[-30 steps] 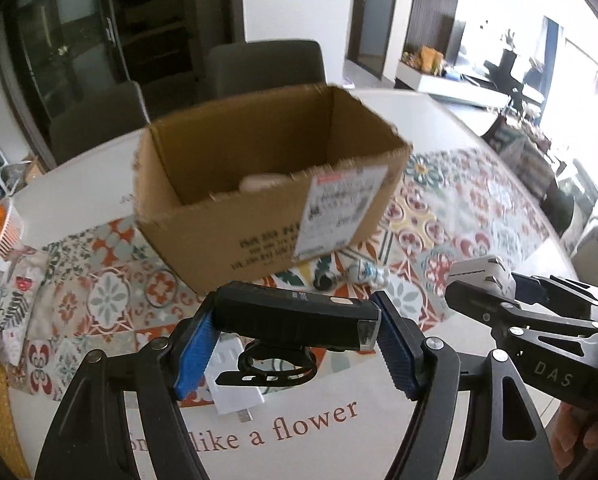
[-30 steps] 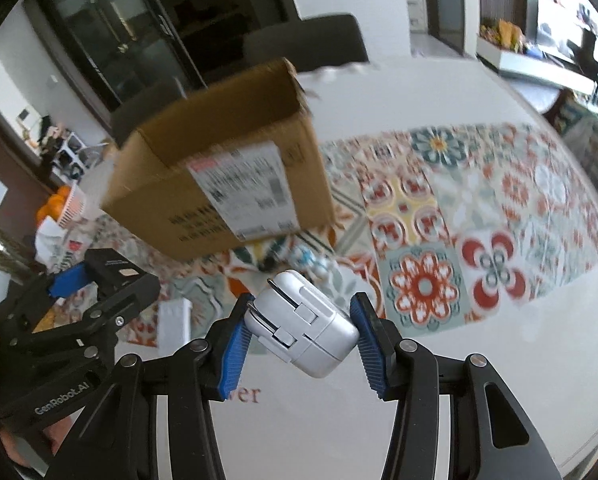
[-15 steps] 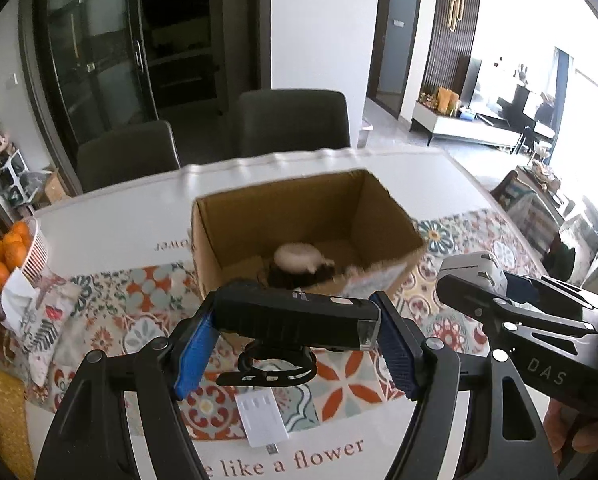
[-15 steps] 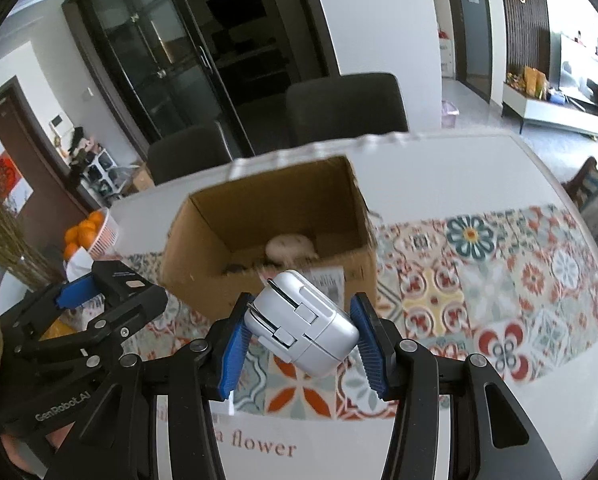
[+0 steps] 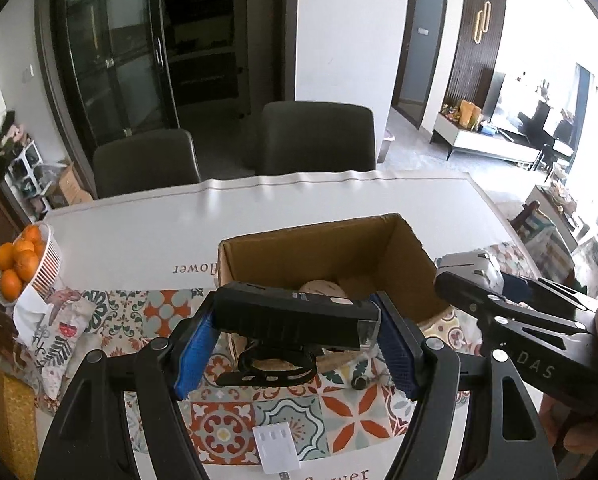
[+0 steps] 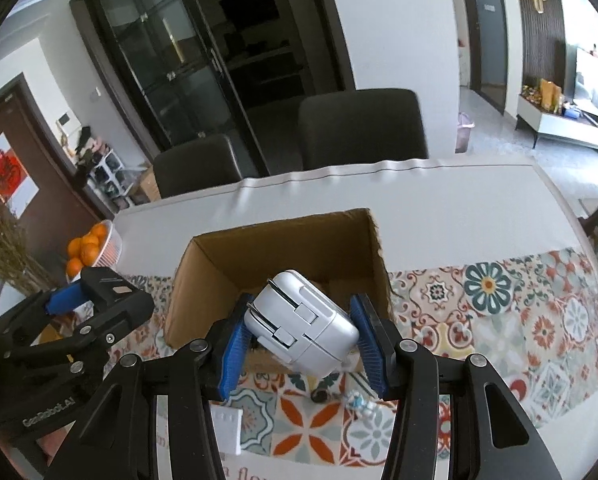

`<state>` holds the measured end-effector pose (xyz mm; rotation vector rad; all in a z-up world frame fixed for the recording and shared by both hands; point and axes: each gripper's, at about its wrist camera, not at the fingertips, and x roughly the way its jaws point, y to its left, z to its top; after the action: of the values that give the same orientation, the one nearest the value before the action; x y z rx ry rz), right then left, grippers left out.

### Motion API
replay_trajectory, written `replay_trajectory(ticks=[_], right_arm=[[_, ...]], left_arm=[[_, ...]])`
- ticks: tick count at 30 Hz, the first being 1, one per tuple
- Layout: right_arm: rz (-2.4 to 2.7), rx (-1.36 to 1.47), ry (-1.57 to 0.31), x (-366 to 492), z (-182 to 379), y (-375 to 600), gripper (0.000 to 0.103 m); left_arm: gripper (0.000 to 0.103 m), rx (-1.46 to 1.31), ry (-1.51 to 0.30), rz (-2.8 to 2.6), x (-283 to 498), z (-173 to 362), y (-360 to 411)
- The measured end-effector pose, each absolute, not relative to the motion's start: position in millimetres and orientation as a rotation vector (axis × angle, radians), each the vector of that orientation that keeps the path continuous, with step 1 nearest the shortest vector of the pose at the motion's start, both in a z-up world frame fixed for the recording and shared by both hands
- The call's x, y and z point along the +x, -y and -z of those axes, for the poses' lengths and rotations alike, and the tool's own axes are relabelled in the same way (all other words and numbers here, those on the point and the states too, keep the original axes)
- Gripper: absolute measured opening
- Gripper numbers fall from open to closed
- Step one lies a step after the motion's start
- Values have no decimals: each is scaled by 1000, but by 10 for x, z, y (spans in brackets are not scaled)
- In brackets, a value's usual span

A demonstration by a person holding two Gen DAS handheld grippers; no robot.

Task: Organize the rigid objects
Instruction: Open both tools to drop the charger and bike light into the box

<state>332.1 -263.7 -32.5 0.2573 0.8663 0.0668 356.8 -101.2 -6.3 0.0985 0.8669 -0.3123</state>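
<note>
Two grips I hold: my left gripper clamps a black bike light, my right gripper pinches a white plug adapter, both raised just before the open cardboard box on the patterned table runner.

The floor of the cardboard box was largely hidden behind the black bike light, and a round pale object inside could not be identified. In the right wrist view the white adapter covered the box's near wall. A white card was partly cut off, and small items beneath went unidentified
</note>
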Motion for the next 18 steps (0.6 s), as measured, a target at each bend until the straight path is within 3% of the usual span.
replay_trajectory(ticks=[18], right_arm=[[-61, 226, -1009, 3878, 665, 2623, 49]], left_arm=[[73, 121, -1040, 248, 4248, 542, 1092]])
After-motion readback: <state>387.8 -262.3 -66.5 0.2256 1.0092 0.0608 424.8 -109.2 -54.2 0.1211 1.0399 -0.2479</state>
